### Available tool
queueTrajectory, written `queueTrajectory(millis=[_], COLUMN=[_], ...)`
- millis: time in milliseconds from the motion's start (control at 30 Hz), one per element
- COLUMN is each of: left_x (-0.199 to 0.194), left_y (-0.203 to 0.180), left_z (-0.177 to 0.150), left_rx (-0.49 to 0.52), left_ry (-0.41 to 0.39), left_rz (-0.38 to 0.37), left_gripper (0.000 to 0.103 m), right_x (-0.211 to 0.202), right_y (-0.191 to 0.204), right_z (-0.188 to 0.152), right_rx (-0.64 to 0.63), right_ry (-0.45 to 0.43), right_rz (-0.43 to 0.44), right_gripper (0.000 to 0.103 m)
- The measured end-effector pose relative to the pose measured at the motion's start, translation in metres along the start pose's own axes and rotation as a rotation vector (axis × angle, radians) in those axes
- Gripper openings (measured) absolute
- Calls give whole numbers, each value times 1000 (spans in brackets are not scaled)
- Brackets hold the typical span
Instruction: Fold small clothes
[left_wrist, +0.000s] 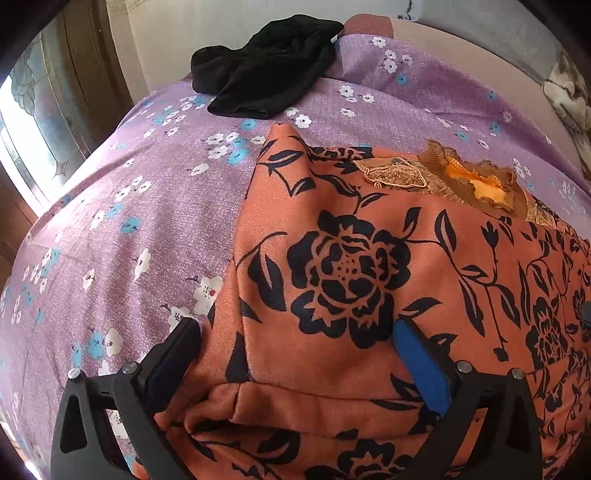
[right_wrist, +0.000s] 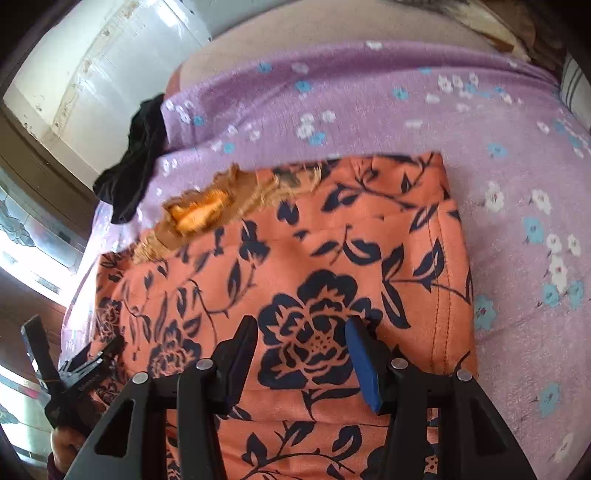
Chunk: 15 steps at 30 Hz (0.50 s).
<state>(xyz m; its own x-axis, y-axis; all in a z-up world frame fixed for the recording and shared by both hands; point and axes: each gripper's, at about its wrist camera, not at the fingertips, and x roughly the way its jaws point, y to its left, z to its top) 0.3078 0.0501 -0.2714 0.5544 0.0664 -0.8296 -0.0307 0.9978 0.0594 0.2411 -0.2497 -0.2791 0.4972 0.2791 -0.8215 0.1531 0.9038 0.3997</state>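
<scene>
We have the orange floral garment (right_wrist: 295, 280) lying partly folded on the purple floral bedsheet (right_wrist: 517, 258), side panels turned in. Our left gripper (left_wrist: 295, 354) and right gripper (right_wrist: 301, 354) hover over it, jaws apart, gripping nothing. By our reckoning its final folds remain, and the black garment (left_wrist: 266, 70) lies unfolded.

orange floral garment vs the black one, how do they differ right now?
Colour: the orange garment carries a black flower print; the black garment is plain. Pose: the orange one lies spread and partly folded, the black one sits crumpled. Place: the orange one lies under both grippers, the black one lies far off. Both rest on the purple floral sheet.
</scene>
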Motion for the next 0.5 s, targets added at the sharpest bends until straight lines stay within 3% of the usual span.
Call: queueTrajectory(millis=[167, 333, 500], left_x=[-11, -45, -63], left_y=[3, 25, 54], left_z=[-1, -18, -55], left_rx=[23, 6, -30], left_ry=[10, -14, 19], left_rz=[-16, -50, -74], left_gripper=[103, 103, 103], right_x=[-17, -55, -104], right_y=[2, -8, -32], right_z=[-3, -22, -74], right_rx=[5, 70, 133], right_ry=[-43, -60, -86], right_rz=[20, 73, 131], right_gripper=[54, 54, 60])
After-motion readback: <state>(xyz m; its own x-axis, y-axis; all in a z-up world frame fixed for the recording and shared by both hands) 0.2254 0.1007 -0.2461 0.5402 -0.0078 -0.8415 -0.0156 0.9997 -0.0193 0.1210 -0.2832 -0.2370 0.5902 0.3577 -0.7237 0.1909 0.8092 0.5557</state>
